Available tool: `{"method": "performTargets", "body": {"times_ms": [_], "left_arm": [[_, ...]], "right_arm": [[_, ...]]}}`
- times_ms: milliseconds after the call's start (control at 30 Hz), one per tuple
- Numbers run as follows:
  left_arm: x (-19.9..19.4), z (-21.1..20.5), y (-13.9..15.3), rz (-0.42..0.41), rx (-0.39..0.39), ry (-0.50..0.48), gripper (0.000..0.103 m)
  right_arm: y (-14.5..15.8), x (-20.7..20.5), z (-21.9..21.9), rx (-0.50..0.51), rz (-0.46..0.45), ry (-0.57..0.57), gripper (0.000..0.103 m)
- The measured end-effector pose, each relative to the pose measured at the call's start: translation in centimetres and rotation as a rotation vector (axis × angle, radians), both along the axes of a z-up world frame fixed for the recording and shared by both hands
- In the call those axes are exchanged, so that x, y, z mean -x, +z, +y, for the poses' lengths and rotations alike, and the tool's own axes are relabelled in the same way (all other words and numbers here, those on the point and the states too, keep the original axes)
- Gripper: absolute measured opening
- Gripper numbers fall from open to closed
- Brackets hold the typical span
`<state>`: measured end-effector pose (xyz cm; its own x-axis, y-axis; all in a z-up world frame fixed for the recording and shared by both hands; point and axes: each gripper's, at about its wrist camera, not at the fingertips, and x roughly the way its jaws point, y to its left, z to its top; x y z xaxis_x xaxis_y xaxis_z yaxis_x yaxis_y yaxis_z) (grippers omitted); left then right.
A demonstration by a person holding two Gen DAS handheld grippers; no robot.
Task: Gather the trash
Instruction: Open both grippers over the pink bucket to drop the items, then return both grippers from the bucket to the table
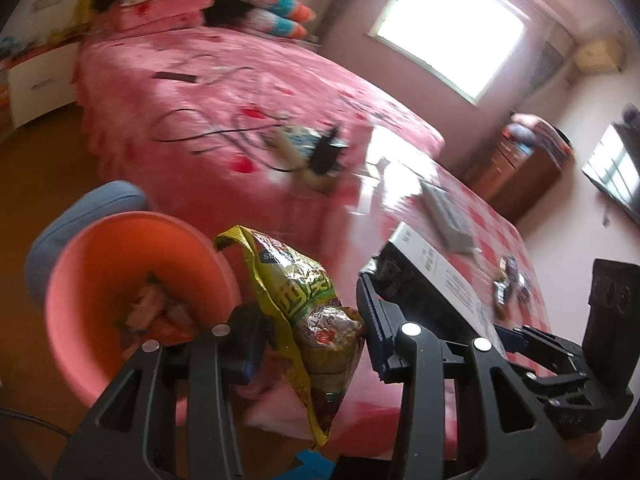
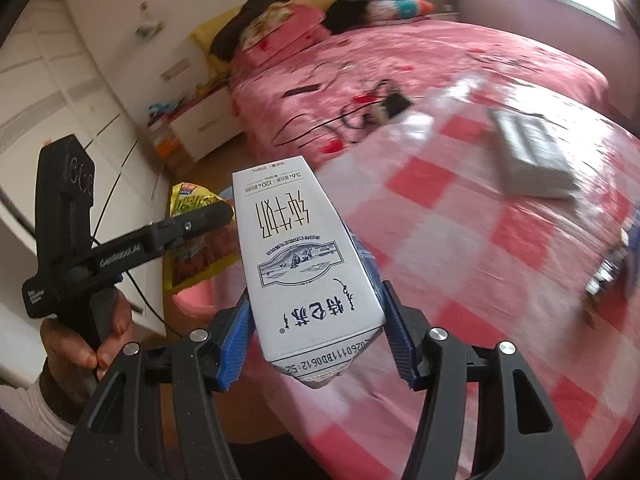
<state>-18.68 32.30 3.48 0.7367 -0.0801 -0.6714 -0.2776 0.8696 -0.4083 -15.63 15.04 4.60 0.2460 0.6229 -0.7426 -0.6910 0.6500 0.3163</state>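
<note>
Your left gripper (image 1: 308,344) holds the snack bag (image 1: 308,300) just right of the bin (image 1: 100,288), which stands on the floor beside the bench (image 2: 480,260). Your right gripper (image 2: 316,344) holds the carton (image 2: 308,264) over the bench edge. A box (image 2: 528,156) lies farther on the bench; the bed (image 1: 240,92) lies behind it.

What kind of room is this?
Most likely a bedroom: a big bed with a pink cover, pillows piled at its head, and a white drawer unit beside it.
</note>
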Motion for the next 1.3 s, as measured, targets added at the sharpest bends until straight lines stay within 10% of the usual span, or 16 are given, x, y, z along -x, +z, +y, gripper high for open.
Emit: {"method": "performTargets", "body": {"times_ms": [400,533,1300], "left_arm": [[3.2,8.6,-3.9,0.084,0.026,0.221,0.048],[3.6,10.3,-5.5,0.141,0.023,0.296,0.068],[3.4,8.2,-5.0,0.141,-0.052,0.272,0.081]], "right_arm": [[-1.2,0.6,10.6,0.035,0.018,0.193,0.061],[-2.4,-0.1,12.9,0.028,0.039,0.196,0.084],[-1.6,-1.2,4.0,-0.063,0.017,-0.044,0.089]]}}
